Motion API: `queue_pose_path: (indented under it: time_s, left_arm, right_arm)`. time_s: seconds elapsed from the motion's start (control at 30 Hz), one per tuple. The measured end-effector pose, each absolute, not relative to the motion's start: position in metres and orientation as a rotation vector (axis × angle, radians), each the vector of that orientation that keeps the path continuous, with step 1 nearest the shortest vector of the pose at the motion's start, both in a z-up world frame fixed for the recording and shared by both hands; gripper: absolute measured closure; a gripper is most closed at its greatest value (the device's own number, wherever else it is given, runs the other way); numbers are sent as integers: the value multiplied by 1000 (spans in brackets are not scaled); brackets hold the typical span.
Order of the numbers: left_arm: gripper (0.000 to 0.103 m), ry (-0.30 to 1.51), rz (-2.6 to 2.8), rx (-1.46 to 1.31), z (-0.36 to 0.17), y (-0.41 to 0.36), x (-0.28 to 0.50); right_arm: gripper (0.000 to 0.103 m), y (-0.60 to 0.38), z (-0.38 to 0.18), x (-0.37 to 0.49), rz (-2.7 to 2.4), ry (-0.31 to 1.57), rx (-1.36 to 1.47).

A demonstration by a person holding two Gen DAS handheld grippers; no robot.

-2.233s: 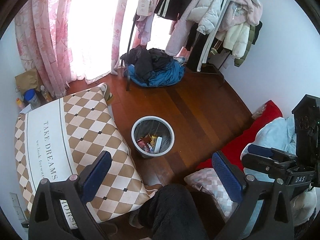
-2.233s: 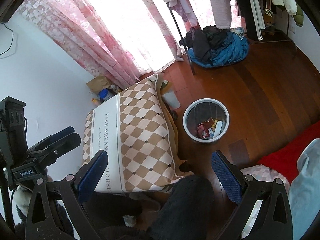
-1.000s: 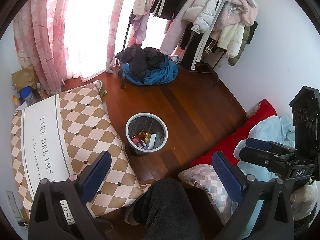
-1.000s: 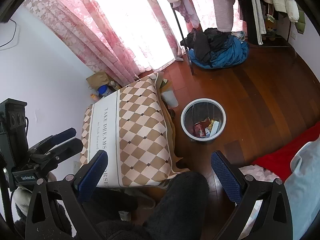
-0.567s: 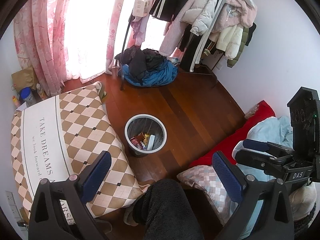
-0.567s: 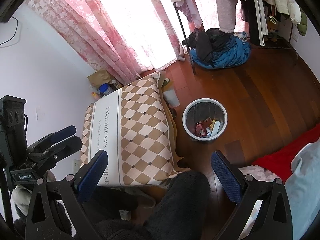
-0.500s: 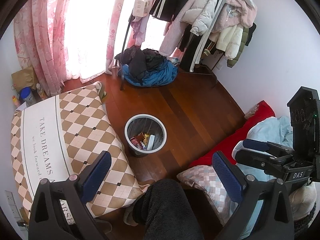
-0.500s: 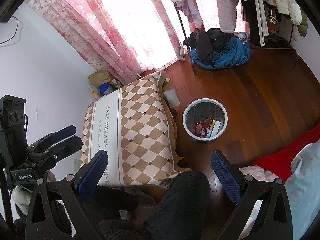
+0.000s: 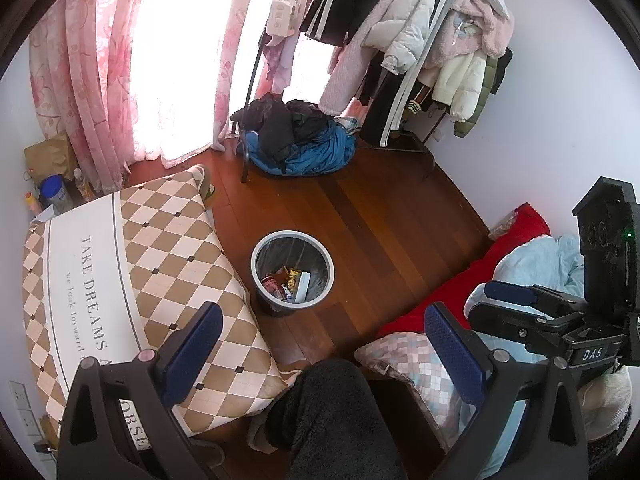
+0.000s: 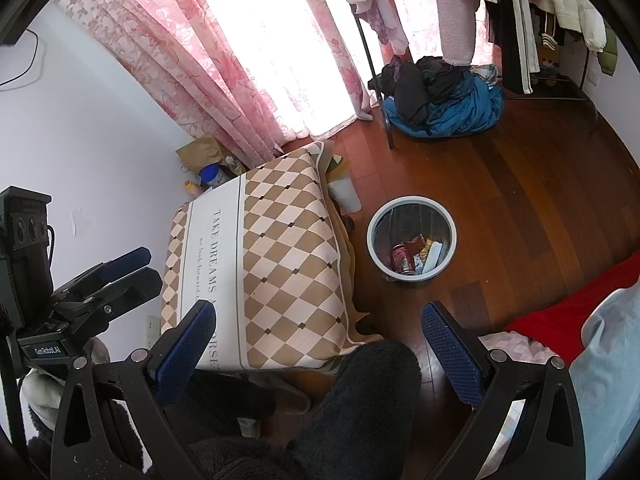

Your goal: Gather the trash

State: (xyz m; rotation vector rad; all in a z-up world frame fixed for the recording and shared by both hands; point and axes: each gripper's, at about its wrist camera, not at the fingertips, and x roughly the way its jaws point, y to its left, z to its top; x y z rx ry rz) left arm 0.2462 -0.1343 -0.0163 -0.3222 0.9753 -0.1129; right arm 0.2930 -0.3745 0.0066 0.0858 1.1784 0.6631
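Observation:
A grey waste bin (image 9: pixel 266 246) stands on the wooden floor next to a checkered table; it also shows in the right wrist view (image 10: pixel 376 218). Inside lie a red can (image 10: pixel 400 258), wrappers (image 9: pixel 289 276) and a white item (image 9: pixel 303 286). My left gripper (image 9: pixel 320 338) is open and empty, held high above the floor. My right gripper (image 10: pixel 318 336) is open and empty, also held high. Each gripper shows from the side in the other's view: the right one (image 9: pixel 540 308), the left one (image 10: pixel 108 276).
The table with a checkered cloth (image 9: pixel 120 280) stands left of the bin. A clothes rack (image 9: pixel 400 40) and a blue clothes pile (image 9: pixel 300 148) are at the back. A red blanket (image 9: pixel 460 288) and pillow (image 9: pixel 412 364) lie right. My dark-trousered knee (image 9: pixel 332 416) is below.
Both grippers have drifted slightly; the bin sits a little lower and more central in the views than a second ago. Both stay open and empty.

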Motion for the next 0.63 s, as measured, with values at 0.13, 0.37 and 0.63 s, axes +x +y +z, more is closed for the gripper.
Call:
queue_pose_path:
  time_s: [0.13, 0.37, 0.63]
  left_arm:
    - [0, 974, -114, -322, -16, -134, 246]
    - [0, 974, -115, -321, -17, -133, 245]
    - [0, 964, -117, -328, -9, -134, 251]
  right_arm:
    - [0, -373, 7, 292, 662, 1177, 87]
    - [0, -374, 7, 293, 671, 1174, 82]
    - [0, -375, 8, 293, 675, 1180, 80]
